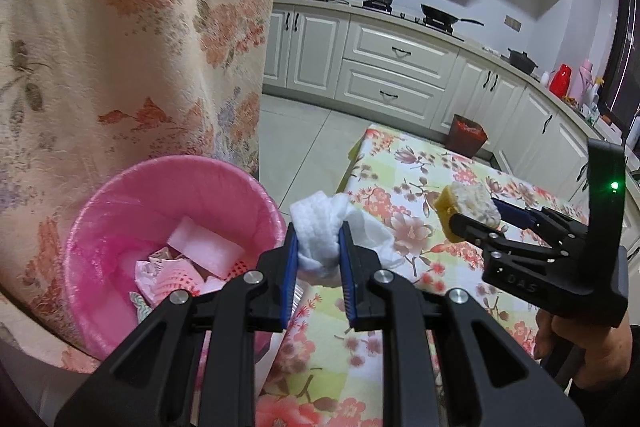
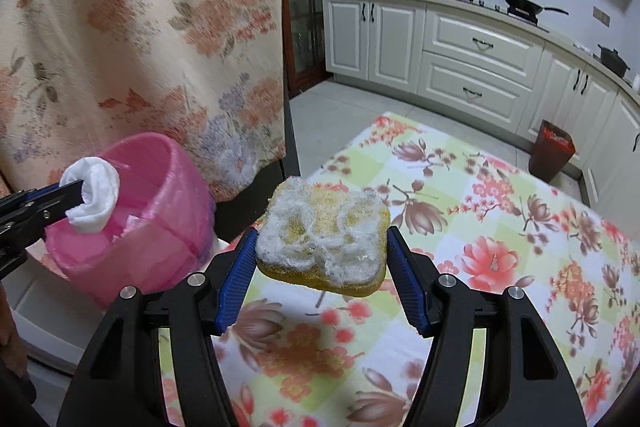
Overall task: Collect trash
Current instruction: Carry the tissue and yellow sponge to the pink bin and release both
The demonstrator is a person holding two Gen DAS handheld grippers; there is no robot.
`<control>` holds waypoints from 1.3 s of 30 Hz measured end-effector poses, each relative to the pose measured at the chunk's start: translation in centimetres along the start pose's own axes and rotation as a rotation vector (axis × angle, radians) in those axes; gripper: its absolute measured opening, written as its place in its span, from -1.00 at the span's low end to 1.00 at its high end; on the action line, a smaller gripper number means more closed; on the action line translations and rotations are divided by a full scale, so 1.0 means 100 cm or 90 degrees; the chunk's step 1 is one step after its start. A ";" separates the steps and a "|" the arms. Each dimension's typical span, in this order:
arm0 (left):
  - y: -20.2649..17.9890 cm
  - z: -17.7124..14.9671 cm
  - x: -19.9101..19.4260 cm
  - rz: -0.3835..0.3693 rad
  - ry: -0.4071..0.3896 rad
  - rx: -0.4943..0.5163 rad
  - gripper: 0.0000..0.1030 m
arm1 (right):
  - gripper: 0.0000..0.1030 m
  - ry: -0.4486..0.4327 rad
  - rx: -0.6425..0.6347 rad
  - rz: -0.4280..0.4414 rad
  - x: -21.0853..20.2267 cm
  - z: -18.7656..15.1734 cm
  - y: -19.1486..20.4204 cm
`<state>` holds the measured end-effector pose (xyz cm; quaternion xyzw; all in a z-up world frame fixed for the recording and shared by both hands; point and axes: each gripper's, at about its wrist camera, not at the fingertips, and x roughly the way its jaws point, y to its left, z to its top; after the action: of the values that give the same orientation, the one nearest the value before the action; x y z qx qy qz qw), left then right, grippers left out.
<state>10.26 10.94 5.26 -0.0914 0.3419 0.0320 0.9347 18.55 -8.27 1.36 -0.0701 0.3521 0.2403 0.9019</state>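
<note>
Left gripper clamped on crumpled white tissue, held off the table edge, just beside the rim of the pink bin. In right wrist view, tissue level with the near rim of bin, not yet clearly over the opening. Right gripper clamped on yellow sponge, held above the flowered tablecloth, well short of bin. Bin already holding scraps of paper and foam. Step judged: carry to bin, tissue first. Next move likely: shift left gripper over the opening, then release; sponge to follow. Risk: tissue catching on rim.
</note>
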 end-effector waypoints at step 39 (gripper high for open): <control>0.124 0.032 -0.052 0.092 -0.053 -0.079 -0.54 | 0.22 -0.017 -0.108 0.133 0.001 0.067 0.150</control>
<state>6.80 23.76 9.16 -0.1229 0.3060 0.1245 0.9358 15.45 6.91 6.90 -0.1056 0.3236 0.3629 0.8674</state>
